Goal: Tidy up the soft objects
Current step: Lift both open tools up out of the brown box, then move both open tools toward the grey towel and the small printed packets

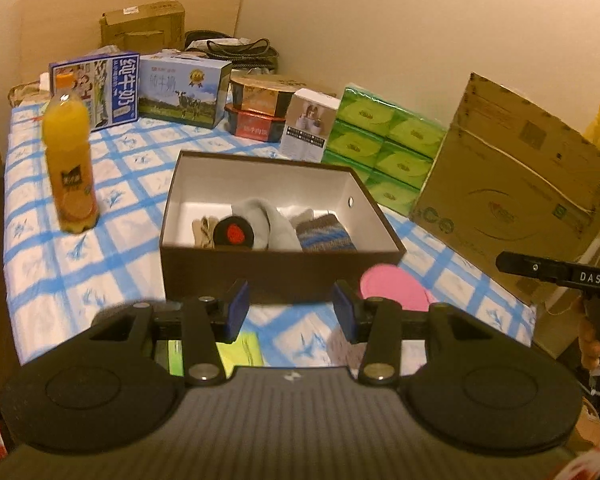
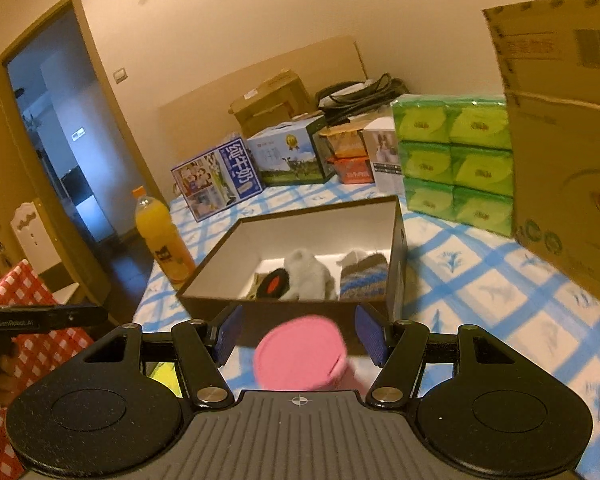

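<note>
Now both grippers hover w/ jaws apart, nothing clamped. Left gripper [image 1: 291, 312] faces the box [image 1: 228, 268], which sits just ahead of its tips on the checked cloth [image 1: 52, 272]. Inside, at the near end: grey sock [image 1: 266, 220], striped sock [image 1: 324, 238], black-red item [image 1: 234, 234]. Right gripper [image 2: 298, 334] has a pink item [image 2: 300, 354] low btwn its jaws, not touching either pad; box right beyond. Juice bottle [image 1: 70, 164] stands ahead-left of left jaws.
</note>
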Demonstrator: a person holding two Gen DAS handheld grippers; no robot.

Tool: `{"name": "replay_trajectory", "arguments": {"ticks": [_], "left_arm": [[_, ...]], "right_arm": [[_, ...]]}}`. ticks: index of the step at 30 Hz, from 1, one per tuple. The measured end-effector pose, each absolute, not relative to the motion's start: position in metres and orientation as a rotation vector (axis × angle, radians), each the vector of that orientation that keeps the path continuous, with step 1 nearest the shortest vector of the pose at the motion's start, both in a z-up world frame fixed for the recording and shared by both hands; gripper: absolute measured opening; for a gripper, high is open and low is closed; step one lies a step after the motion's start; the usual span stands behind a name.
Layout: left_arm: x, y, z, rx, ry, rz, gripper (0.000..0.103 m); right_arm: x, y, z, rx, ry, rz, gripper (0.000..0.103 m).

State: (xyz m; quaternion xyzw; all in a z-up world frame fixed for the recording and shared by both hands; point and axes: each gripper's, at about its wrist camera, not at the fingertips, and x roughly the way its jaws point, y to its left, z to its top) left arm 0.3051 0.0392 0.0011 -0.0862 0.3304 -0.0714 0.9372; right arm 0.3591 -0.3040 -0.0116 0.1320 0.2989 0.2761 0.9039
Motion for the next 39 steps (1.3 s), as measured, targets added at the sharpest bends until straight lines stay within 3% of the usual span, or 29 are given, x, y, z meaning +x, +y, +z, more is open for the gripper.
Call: {"name": "replay_trajectory", "arguments": {"ticks": [20, 39], "left_arm": [[0.171, 0.068, -0.010, -0.164, 0.686, -0.023, 0.043], [0.139, 0.077, -0.032, -0.184, 0.717, -0.009, 0.045]], "right_arm": [[0.220, -0.286, -0.032, 0.370, 0.670, 0.547, 0.062], [0.169, -0.237, -0.060, 0.224, 0.736, 0.521, 0.062]]}}
